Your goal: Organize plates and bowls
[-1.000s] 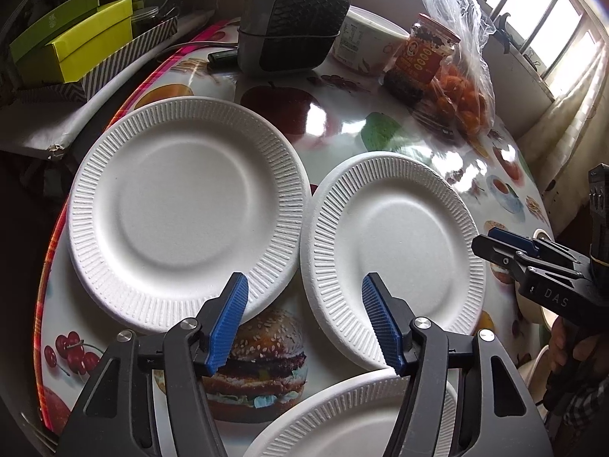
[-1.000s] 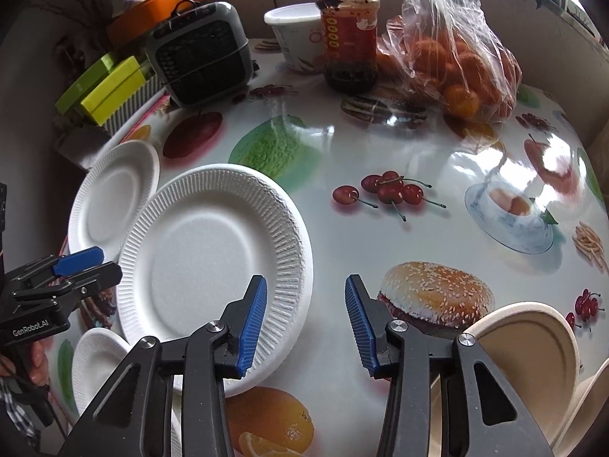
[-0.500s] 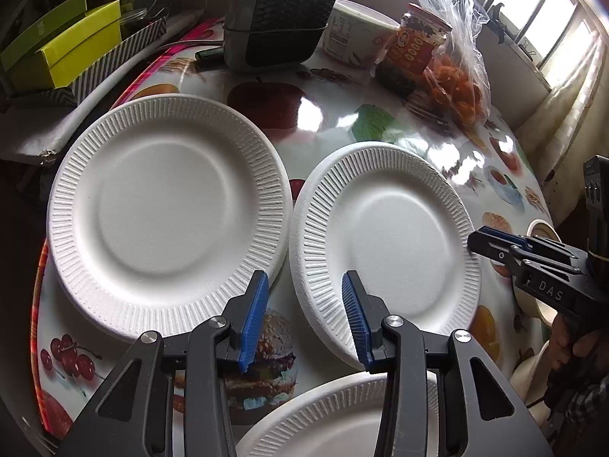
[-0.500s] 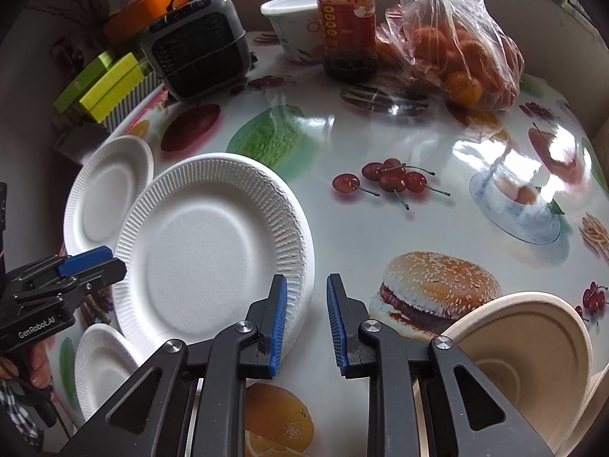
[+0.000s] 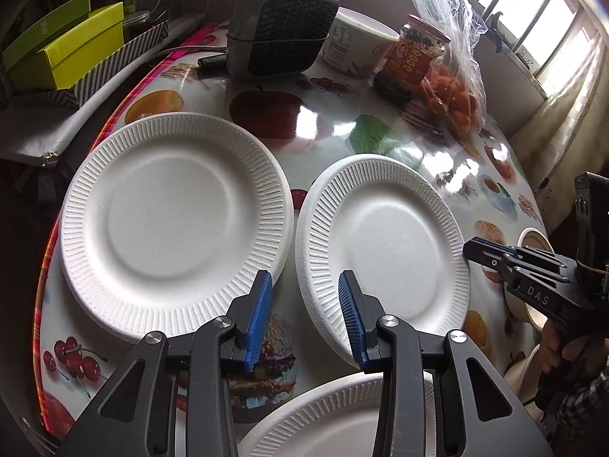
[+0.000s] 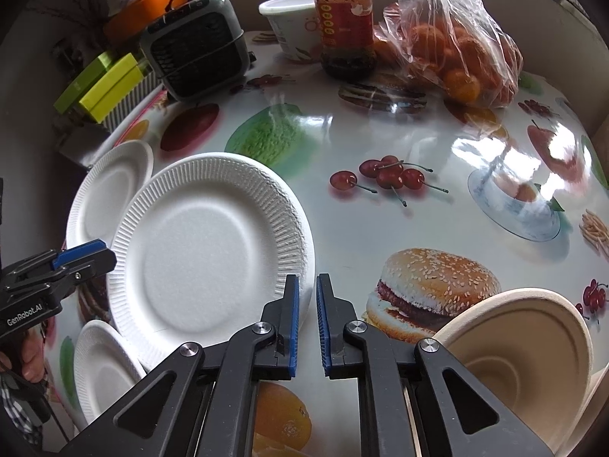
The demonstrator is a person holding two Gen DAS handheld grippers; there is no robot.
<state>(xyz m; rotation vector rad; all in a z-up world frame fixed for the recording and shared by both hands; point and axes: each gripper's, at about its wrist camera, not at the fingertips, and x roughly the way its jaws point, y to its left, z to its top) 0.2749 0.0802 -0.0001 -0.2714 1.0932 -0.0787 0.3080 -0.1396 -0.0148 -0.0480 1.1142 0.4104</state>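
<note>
The left tool (image 5: 304, 312) is hovering over the desk (image 5: 335, 141) with its jaws narrowing, nothing between them, one white plate (image 5: 167, 224) just ahead to its left and another plate (image 5: 384, 247) to its right. The right tool (image 6: 307, 316) is sitting closed on nothing, that plate (image 6: 205, 251) touching its left finger, a beige bowl (image 6: 525, 346) lying to its right.

Plates (image 5: 177, 224) white, rims ribbed; bowl (image 6: 521, 346) plain beige. Tablecloth (image 6: 342, 129) glossy white, printed with cherries, burgers, fruit. Gripper pads (image 5: 260, 320) blue on black frames; boxes (image 5: 82, 57) lime-yellow; jar (image 6: 344, 19) red-labelled.
</note>
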